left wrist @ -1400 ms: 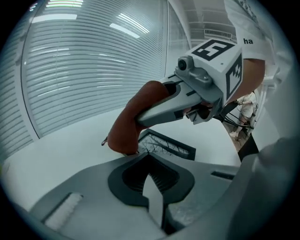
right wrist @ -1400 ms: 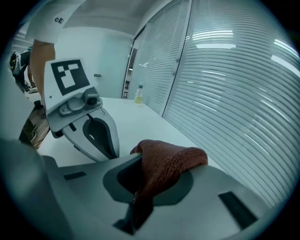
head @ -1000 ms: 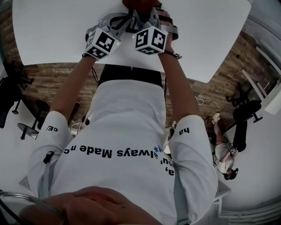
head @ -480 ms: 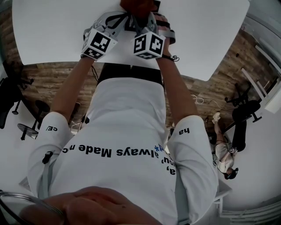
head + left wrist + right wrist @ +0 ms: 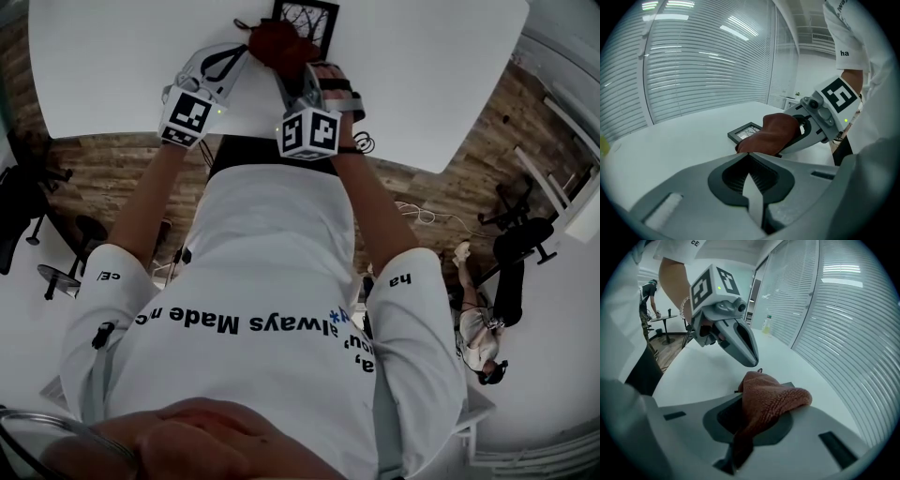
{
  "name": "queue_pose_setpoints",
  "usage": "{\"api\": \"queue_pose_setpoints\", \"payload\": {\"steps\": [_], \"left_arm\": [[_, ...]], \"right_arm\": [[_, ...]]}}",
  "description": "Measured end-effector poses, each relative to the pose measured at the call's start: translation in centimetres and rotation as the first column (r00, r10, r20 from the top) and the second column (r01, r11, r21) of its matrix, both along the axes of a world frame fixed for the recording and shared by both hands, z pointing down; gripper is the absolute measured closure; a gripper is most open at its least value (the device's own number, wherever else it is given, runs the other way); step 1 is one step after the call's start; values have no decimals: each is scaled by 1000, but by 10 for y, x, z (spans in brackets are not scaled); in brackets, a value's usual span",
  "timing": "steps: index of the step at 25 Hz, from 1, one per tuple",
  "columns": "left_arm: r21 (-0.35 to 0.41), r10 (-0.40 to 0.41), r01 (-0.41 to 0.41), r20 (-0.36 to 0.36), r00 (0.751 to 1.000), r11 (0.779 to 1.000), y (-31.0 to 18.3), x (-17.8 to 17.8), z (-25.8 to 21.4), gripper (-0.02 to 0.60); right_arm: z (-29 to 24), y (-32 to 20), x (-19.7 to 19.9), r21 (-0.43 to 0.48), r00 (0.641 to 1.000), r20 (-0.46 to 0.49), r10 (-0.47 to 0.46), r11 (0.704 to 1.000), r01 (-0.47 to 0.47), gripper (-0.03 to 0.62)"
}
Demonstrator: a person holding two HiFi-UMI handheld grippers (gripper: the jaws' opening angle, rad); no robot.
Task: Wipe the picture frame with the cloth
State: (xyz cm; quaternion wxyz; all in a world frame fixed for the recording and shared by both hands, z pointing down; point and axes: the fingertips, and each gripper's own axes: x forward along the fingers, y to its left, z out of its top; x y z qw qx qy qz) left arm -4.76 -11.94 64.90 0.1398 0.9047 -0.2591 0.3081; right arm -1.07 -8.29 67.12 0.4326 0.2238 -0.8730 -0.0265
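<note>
A black picture frame [image 5: 305, 22] lies flat on the white table [image 5: 112, 66] near its far edge. A rust-red cloth [image 5: 278, 43] rests over the frame's near left corner, and my right gripper [image 5: 284, 64] is shut on it. The right gripper view shows the cloth [image 5: 771, 401] bunched between the jaws, with a corner of the frame [image 5: 789, 384] behind it. My left gripper [image 5: 236, 54] hovers just left of the cloth, shut with nothing in it. In the left gripper view [image 5: 752, 182] the jaws meet, and beyond them lie the frame [image 5: 745, 133], the cloth [image 5: 771, 133] and the right gripper [image 5: 813, 125].
The table's near edge [image 5: 281, 141] runs by the person's waist, above a wooden floor. A bottle [image 5: 767, 324] stands far off on the table by the window blinds. Office chairs [image 5: 28, 202] and another person [image 5: 478, 337] are on the floor beyond.
Both grippers sit lower in the head view than a second ago. The frame and the cloth, cut off at the top edge before, are in full sight.
</note>
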Motion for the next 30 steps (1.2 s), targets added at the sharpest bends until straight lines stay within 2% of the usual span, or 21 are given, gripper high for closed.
{"api": "queue_pose_setpoints", "payload": {"steps": [6,8,12,15,18,23,27,30], "left_arm": [[-12,-16,16,-4,1000,1000,2,4,2,578],[-6,-9,9,-12,1000,1000,1,8,-1,578],[11,-5,5,-30,1000,1000,-9,20,-8,578],[17,5,-4,-38,999,1000,-13,28,-8,578],[10,38,-38,-21,999,999,-16,39,3,578],[-26,88,-87,34,996,996,-18,51,29,578],[-28,103,-102,27,994,994,-15,51,30,578],[-23,112,-112,22,993,993,-14,49,29,578]], "right_arm": [[4,28,-2,1,996,-32,-85,996,86,563],[-5,26,-2,-4,997,-18,-80,997,79,563],[-31,-16,23,17,997,34,71,997,-71,563],[-51,-63,45,82,980,81,179,979,-186,563],[-63,-104,58,136,968,93,233,960,-244,563],[-34,-131,59,119,979,40,202,972,-205,563],[1,-119,46,57,989,-19,148,987,-147,563],[13,-114,43,44,988,-2,157,987,-157,563]]}}
